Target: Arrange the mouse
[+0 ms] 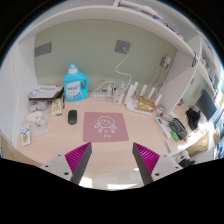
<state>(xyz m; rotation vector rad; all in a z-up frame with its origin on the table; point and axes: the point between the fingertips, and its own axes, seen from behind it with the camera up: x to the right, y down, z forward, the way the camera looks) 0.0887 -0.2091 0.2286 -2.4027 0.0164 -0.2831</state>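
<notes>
A small dark mouse [71,116] lies on the light wooden desk [60,135], left of a pink square mouse mat [104,126]. The mat has a pale drawing at its centre and nothing on it. My gripper [112,160] is held above the near part of the desk, well short of both. Its two fingers with magenta pads [76,157] stand wide apart with nothing between them. The mouse is beyond the left finger, the mat just ahead between the fingers.
A blue detergent bottle [74,85] stands at the back left beside papers and small items [42,100]. White boxes and cables [130,96] line the back wall. Shelving and dark gear [190,120] crowd the right side.
</notes>
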